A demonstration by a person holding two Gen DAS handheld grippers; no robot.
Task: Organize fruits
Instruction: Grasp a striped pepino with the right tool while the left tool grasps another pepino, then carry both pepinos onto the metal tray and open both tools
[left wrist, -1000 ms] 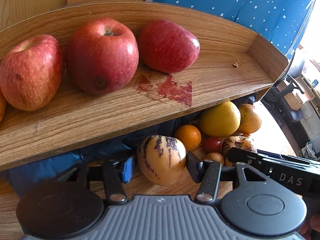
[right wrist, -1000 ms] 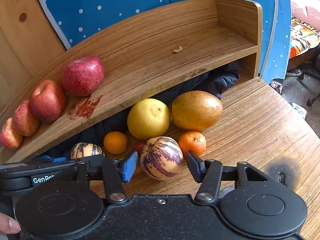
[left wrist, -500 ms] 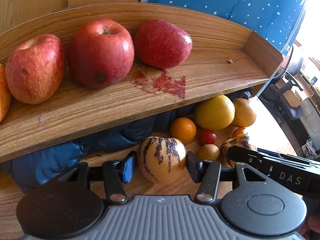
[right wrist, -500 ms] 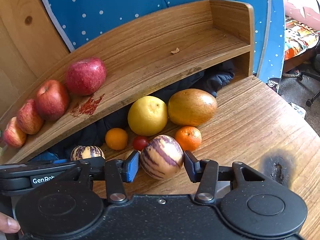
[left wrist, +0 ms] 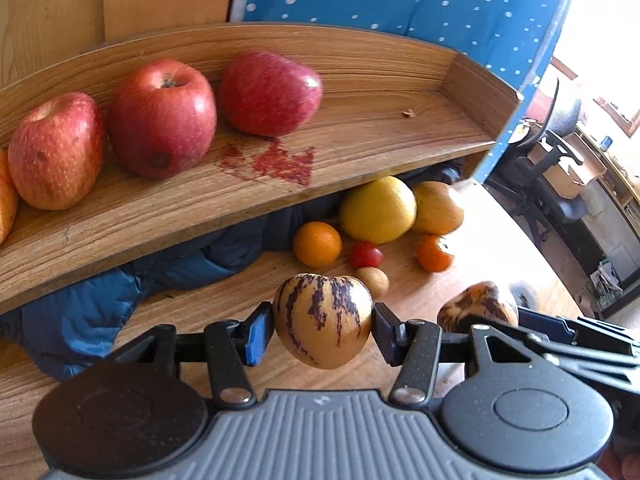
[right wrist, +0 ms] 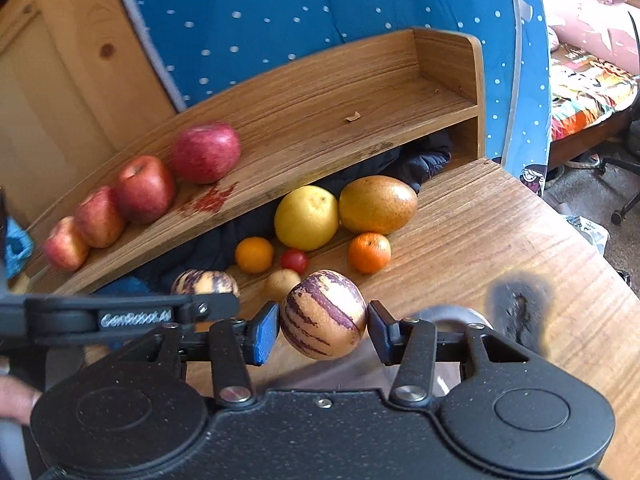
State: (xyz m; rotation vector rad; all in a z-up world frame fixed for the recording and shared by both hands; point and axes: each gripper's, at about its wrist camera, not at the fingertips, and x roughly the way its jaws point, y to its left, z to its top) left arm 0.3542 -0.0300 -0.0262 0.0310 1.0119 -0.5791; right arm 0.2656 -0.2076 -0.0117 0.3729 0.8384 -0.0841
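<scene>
Above the wooden table (right wrist: 500, 240), the left gripper (left wrist: 323, 326) clasped one striped melon (left wrist: 322, 318) while the right gripper (right wrist: 323, 330) clasped another striped melon (right wrist: 323, 314).

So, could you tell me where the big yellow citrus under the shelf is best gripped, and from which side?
Grip the yellow citrus across its widest middle, coming from the front at table level. The shelf overhangs it, so a top approach looks blocked. The brown pear sits right beside it, so that finger has little room; nudging it forward first may help.
</scene>
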